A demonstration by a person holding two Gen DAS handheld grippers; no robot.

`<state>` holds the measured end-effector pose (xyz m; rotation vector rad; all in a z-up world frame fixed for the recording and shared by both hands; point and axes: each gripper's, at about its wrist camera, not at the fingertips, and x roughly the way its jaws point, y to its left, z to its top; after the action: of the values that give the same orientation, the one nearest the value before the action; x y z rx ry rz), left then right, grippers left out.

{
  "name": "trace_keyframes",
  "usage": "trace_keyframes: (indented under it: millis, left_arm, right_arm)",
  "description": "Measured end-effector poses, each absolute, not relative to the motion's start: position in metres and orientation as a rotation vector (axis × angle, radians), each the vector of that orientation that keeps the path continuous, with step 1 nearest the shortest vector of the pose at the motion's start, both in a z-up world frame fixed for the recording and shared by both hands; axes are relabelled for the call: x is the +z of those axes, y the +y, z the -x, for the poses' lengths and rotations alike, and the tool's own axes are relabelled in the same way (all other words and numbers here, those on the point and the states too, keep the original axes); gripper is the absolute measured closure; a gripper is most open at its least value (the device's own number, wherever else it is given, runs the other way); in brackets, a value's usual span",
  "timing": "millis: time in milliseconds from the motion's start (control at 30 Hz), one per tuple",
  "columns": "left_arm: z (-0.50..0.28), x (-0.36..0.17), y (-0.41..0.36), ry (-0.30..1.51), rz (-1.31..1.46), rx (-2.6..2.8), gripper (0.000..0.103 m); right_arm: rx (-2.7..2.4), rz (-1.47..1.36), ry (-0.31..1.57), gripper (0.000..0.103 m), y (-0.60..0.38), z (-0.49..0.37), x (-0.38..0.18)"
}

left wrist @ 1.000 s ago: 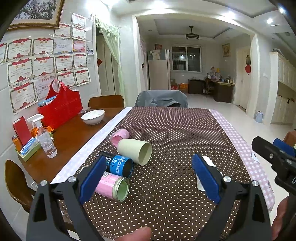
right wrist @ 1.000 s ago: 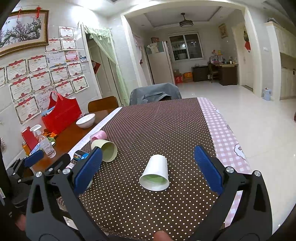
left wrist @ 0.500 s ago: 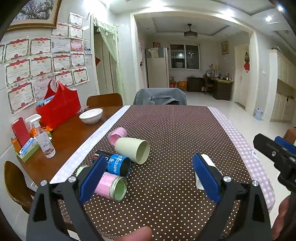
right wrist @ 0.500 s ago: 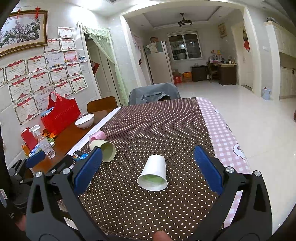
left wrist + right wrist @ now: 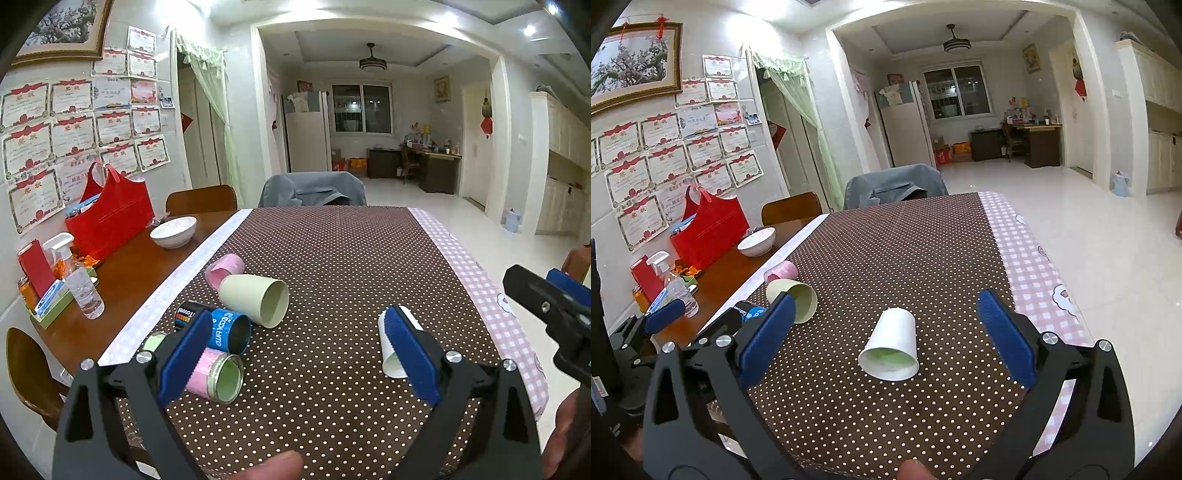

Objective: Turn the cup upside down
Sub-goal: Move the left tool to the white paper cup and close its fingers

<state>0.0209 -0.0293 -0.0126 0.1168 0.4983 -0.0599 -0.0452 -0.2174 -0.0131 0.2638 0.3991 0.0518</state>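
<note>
Right now your right claw [image 5: 886, 332] hangs above the near end of the dotted tablecloth [image 5: 905, 251] with its blue pads spread wide and nothing between them. Your target, the white paper cup [image 5: 891, 344], lies on its side on the cloth, framed between those pads but touching neither, its open mouth facing back toward you at 6 o'clock and its closed base pointing away at 12. Your left claw [image 5: 295, 347] is likewise spread wide and empty; from its camera the same white cup [image 5: 392, 349] sits at about 3 o'clock, partly hidden behind the right-hand pad [image 5: 410, 354]. At 10 o'clock from the white cup a cluster of others lies tipped over: a pale green cup [image 5: 255, 300] with its mouth toward the white one, a pink cup [image 5: 224, 268] just behind it, a blue cup [image 5: 227, 330] and a pink tin [image 5: 216, 376] nearer you. Further out at 10 o'clock, on bare wood, stand a white bowl [image 5: 173, 231] and a red bag [image 5: 109, 218]
</note>
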Motion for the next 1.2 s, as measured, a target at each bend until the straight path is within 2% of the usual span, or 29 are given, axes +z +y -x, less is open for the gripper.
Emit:
trace_keyframes:
  millis: [567,1200]
  left_arm:
    - [-0.073,-0.041,-0.081,0.635,-0.185,-0.152,0.011]
    - [-0.172,-0.122,-0.144,0.99,-0.171,-0.287,0.011]
  right_arm:
    - [-0.028,-0.317,0.446,0.006,-0.268,0.028,-0.037]
    - [-0.11,-0.395,0.524,0.006,-0.319,0.013,-0.072]
